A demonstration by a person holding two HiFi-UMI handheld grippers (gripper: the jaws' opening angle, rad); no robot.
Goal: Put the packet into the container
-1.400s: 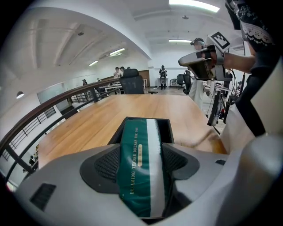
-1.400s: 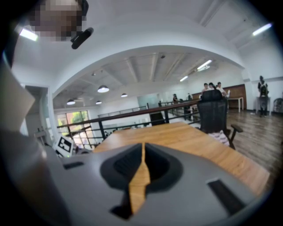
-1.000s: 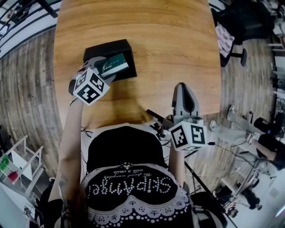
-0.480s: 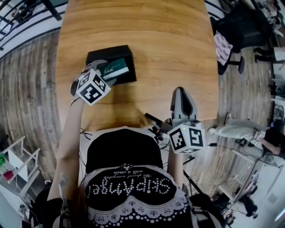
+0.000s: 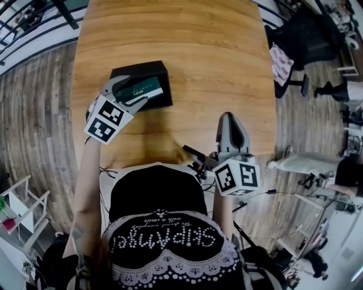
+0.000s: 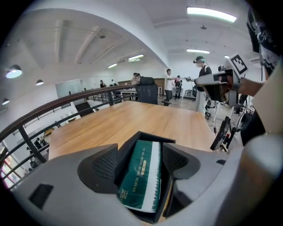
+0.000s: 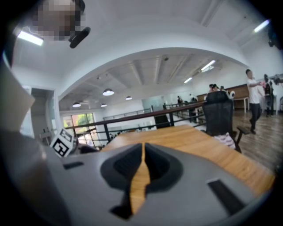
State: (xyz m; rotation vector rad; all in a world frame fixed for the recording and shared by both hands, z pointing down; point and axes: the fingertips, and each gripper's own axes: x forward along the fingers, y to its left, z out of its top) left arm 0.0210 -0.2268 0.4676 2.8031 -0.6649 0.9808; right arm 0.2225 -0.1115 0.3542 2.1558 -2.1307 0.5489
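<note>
A green and white packet (image 5: 145, 89) lies inside the black open container (image 5: 136, 70) on the left part of the wooden table (image 5: 198, 62). My left gripper (image 5: 129, 94) hovers at the container's near side, open, its jaws spread wide to either side of the packet. In the left gripper view the packet (image 6: 141, 172) rests in the container (image 6: 152, 136) between the left gripper's (image 6: 139, 161) pads without being pinched. My right gripper (image 5: 229, 118) is over the table's near edge at the right, shut and empty; the right gripper (image 7: 143, 148) shows its jaws meeting.
A black office chair (image 5: 300, 34) with a cloth stands off the table's right side. Cables and a black bar (image 5: 198, 160) hang at the near table edge. A railing (image 5: 34, 17) runs along the far left. Several people (image 6: 170, 84) stand far off.
My left gripper has drawn back toward me and a little left, away from the container; the packet stays lying in the container. The right gripper has barely moved.
</note>
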